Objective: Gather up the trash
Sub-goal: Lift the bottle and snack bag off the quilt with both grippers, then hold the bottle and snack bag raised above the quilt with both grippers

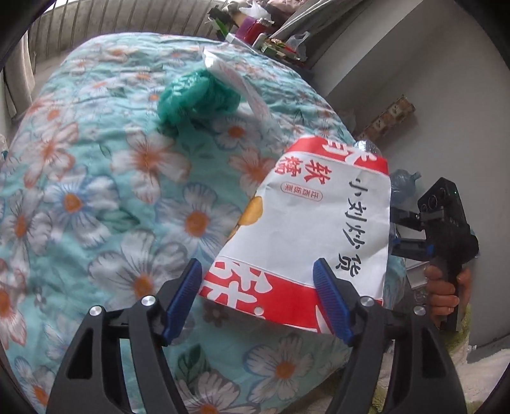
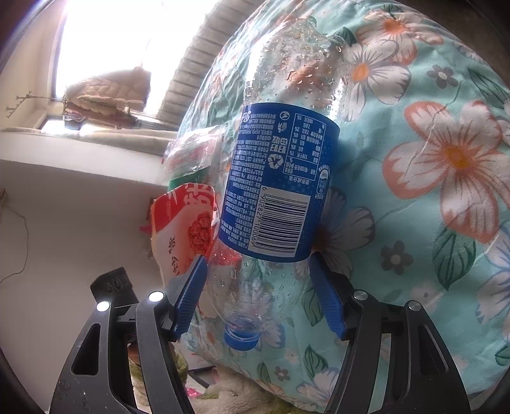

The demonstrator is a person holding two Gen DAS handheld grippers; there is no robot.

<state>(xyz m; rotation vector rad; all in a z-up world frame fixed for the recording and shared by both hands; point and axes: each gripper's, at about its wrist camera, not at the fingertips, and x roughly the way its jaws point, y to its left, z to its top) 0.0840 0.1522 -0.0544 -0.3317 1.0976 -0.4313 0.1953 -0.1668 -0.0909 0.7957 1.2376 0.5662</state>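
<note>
A red and white snack bag (image 1: 306,229) lies on the floral quilt (image 1: 95,191). My left gripper (image 1: 258,286) is open, its blue fingers either side of the bag's lower end. Farther back lie a crumpled green plastic bag (image 1: 194,95) and a white wrapper (image 1: 236,79). A clear plastic bottle with a blue label (image 2: 280,184) lies on the quilt (image 2: 430,159), cap toward the camera. My right gripper (image 2: 259,286) has its fingers around the bottle's neck end; contact with the pads is unclear. The snack bag (image 2: 181,229) shows left of it.
The other gripper and the hand holding it (image 1: 443,239) are at the right beside the bag. Cluttered shelves (image 1: 255,28) stand beyond the bed. A clear wrapper (image 2: 191,153) lies past the bottle. A window sill with folded bedding (image 2: 105,92) is at the left.
</note>
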